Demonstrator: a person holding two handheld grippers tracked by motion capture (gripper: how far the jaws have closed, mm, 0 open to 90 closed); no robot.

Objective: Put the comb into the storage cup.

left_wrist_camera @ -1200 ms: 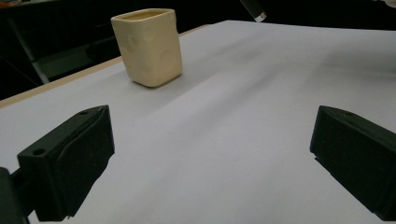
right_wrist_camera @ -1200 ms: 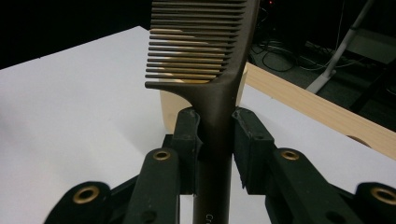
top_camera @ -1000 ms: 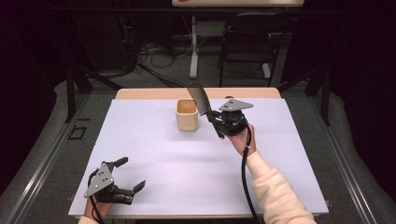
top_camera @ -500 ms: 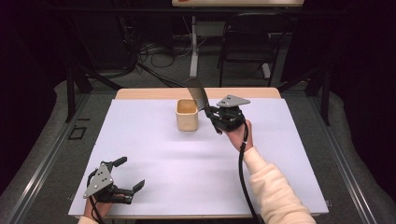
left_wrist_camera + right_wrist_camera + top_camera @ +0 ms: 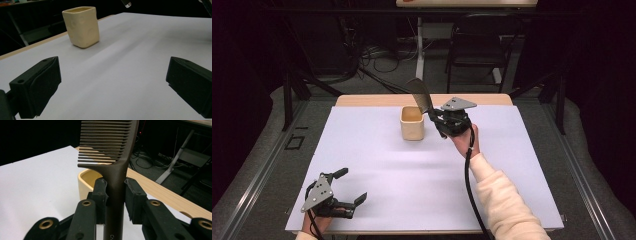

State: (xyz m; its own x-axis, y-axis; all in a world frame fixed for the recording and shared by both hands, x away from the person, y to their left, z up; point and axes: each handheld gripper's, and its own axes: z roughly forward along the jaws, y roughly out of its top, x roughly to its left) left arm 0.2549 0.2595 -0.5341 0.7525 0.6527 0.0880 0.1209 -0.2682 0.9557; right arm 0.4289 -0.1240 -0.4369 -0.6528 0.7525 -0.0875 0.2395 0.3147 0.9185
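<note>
High view, comb: the right gripper clamps a dark brown comb by its handle; the toothed end rises at a tilt above the far right rim of the cup.
High view, cup: the cream cup is a squarish, thick-walled pot with rounded corners, standing upright near the far edge of the white sheet.
High view, table: the smooth, matte white sheet covers a light wooden table, whose bare edge shows at the far side.
High view, left gripper: the left gripper rests at the near left corner, well apart from the cup, with a grey three-cornered plate on top and its black jaws spread wide with nothing between them.
Left gripper view, jaws: two blocky black pads stand far apart over the bare sheet.
Left gripper view, cup: the cup has a dimpled, slightly uneven wall and a soft rounded rim.
Right gripper view, comb: the comb is smooth, hard-looking plastic with fine straight parallel teeth on a thick spine; pale lettering shows low on the handle.
Right gripper view, grip: the right gripper presses the narrow handle from both sides, with the open mouth of the cup just behind.
Change: over the last second the comb and right gripper have shifted slightly left, nearer the cup; the left gripper has stayed put.
</note>
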